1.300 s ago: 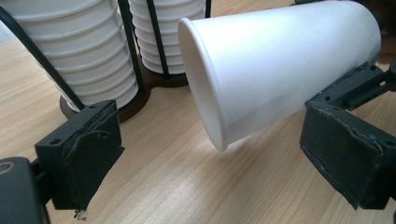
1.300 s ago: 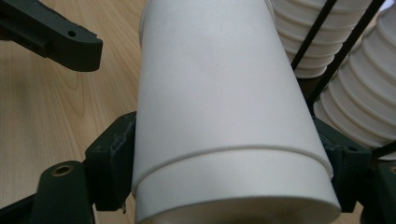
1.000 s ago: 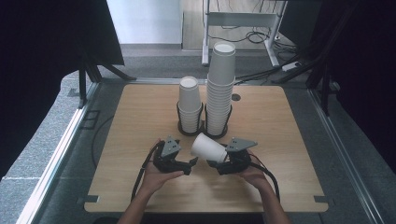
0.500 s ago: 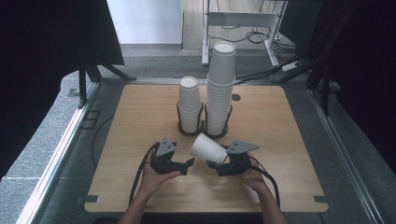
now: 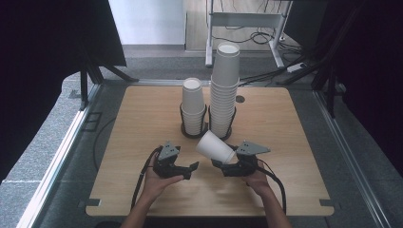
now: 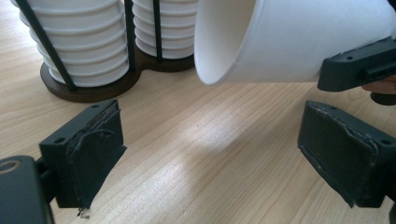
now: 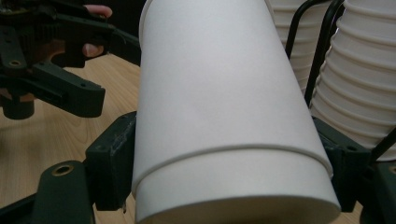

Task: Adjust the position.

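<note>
Between right gripper fingers: paper cup, clamped.

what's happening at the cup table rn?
A person works two handheld grippers at a wooden table. The right gripper is shut on a single white paper cup, held on its side above the table, mouth toward the left gripper, whose jaws are open and empty. Behind stand a short cup stack and a tall cup stack in a black holder.

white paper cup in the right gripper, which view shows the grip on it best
The right gripper view: the white paper cup sits clamped between both jaws near its base. The high view shows the cup tilted, mouth toward the left gripper. The left gripper view shows its open rim.
</note>
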Tool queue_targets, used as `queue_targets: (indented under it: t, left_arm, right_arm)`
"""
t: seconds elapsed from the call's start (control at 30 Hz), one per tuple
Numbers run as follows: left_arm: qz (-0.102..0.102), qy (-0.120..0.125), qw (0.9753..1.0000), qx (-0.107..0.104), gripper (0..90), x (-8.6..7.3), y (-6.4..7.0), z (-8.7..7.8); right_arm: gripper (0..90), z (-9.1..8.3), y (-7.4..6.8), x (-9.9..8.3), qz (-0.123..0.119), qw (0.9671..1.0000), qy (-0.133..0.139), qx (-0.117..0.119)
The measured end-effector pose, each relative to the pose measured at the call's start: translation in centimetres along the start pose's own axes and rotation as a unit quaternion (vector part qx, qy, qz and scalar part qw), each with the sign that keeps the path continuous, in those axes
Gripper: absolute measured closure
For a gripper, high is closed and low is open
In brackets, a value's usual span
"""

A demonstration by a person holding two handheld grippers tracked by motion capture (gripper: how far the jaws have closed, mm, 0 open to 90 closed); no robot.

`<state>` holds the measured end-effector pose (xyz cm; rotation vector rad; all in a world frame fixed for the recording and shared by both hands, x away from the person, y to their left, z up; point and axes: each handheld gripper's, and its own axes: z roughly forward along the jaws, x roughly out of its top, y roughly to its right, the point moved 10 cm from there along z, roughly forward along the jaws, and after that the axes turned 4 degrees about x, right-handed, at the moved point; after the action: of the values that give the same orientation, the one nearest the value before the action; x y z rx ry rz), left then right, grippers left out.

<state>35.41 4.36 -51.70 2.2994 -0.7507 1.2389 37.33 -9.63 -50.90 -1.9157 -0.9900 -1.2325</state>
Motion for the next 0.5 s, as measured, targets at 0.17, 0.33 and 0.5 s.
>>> queue_targets:
  t: [0.17,0.33,0.5]
  left_arm:
    - [-0.026,0.003,0.9994,-0.023,8.4,-0.08,0.00,-0.02]
    - [-0.052,0.011,0.9975,-0.046,8.6,0.10,0.00,-0.18]
    - [-0.060,0.010,0.9967,-0.054,8.6,-0.03,0.09,-0.05]
  right_arm:
    - [21.5,0.16,0.06,-0.05,0.006,0.9999,0.008,-0.003]
    - [21.4,0.19,-0.15,0.21,0.013,0.9996,0.024,0.002]
    - [21.4,0.06,-0.40,0.71,0.021,0.9983,0.055,0.007]
